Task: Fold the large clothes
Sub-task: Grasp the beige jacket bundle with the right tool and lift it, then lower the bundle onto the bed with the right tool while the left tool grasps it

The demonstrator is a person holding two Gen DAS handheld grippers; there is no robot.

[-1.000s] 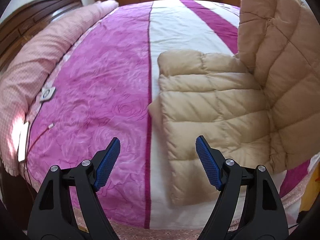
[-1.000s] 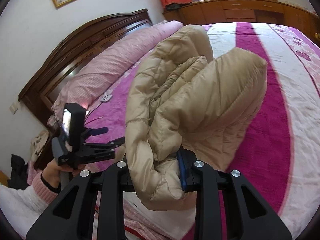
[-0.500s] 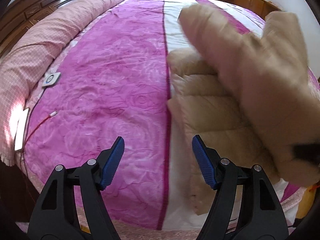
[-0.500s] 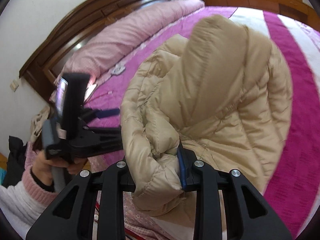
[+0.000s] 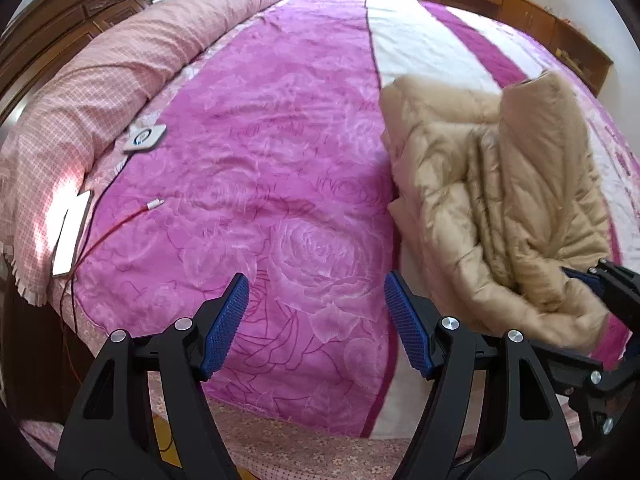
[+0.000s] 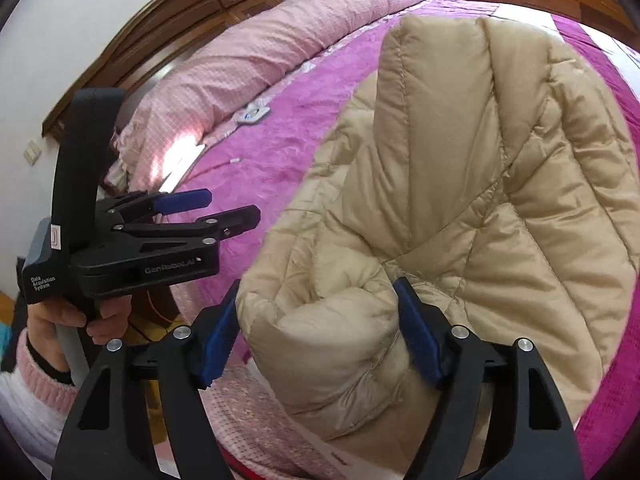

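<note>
Blue pads on my right tongs (image 6: 316,334) are spreading right now, letting go of the puffy fold of the beige down jacket (image 6: 460,200) that bulges between them; I judge the folded half is being dropped onto the rest of the coat. My left tongs (image 5: 316,320) hang wide and empty over the magenta bedspread (image 5: 260,184), just beside the jacket's near edge, ready, I'd guess, to pin or smooth the bundle next. The jacket lies heaped on the white stripe at the bed's right side, near its foot. Further off, a phone (image 5: 72,236) and red cable (image 5: 116,228) lie by the pink quilt (image 5: 120,64), against the dark headboard (image 6: 224,12).
</note>
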